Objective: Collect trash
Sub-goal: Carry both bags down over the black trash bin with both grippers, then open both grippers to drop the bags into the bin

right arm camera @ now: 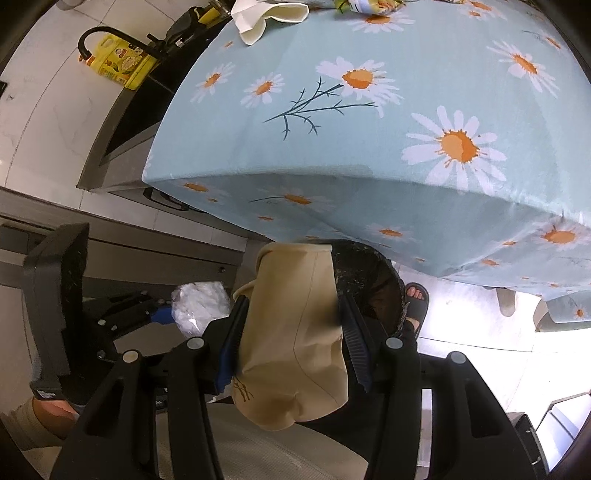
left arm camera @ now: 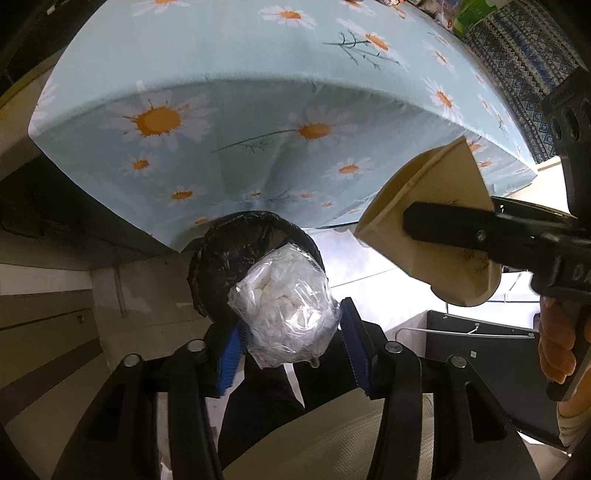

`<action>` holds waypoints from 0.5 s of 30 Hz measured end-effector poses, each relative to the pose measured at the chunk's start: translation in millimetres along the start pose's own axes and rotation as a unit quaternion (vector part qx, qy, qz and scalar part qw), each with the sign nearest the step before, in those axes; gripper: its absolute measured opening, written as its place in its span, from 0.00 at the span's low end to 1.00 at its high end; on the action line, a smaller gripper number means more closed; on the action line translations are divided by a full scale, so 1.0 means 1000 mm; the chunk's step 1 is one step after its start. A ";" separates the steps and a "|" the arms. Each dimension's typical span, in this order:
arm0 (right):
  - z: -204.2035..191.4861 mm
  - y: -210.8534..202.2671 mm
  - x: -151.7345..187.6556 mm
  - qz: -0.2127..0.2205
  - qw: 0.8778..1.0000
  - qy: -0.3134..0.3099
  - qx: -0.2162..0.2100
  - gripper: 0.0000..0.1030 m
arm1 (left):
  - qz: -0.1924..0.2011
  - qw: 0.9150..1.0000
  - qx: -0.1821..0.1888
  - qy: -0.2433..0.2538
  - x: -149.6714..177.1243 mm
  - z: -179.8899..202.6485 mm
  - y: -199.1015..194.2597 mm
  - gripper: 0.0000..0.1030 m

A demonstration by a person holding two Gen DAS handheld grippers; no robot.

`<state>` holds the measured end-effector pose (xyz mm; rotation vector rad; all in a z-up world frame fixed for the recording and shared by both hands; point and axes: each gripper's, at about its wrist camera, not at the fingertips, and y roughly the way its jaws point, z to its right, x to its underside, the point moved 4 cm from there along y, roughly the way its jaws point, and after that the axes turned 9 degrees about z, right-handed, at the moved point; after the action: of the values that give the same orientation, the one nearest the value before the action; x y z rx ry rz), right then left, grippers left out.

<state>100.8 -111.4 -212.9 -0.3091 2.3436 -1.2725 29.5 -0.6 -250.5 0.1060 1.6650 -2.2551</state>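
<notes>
My left gripper [left arm camera: 291, 332] is shut on a clear plastic bag of white scraps [left arm camera: 286, 310], held above a black-lined trash bin [left arm camera: 229, 254] that stands on the floor by the table's edge. My right gripper [right arm camera: 291, 325] is shut on a crushed tan paper cup [right arm camera: 295, 339], held above the same bin [right arm camera: 369, 273]. In the left wrist view the right gripper [left arm camera: 424, 225] and its cup [left arm camera: 424, 192] are at the right, beside the bin. In the right wrist view the plastic bag [right arm camera: 201, 304] shows at the left.
A table with a light blue daisy cloth [left arm camera: 258, 74] overhangs the bin. On it at the far edge lie a white paper piece [right arm camera: 266, 14] and a snack wrapper [right arm camera: 369, 4]. A yellow box [right arm camera: 118, 62] sits at the left. A sandaled foot [right arm camera: 415, 306] stands beside the bin.
</notes>
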 end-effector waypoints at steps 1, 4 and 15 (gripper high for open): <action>0.001 0.000 -0.001 -0.001 1.000 0.006 0.000 0.56 | -0.003 1.000 -0.001 -0.001 0.000 0.000 0.002 0.63; 0.004 -0.001 -0.004 0.002 1.000 0.017 0.000 0.61 | -0.004 1.000 -0.007 -0.006 -0.001 -0.003 0.004 0.64; 0.005 -0.004 -0.010 0.003 1.000 0.022 0.002 0.61 | 0.003 1.000 -0.011 -0.016 -0.006 -0.008 0.001 0.64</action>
<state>111.6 -112.8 -209.0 -0.2746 2.3760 -1.2943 34.1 7.5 -252.7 0.0688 1.6690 -2.2215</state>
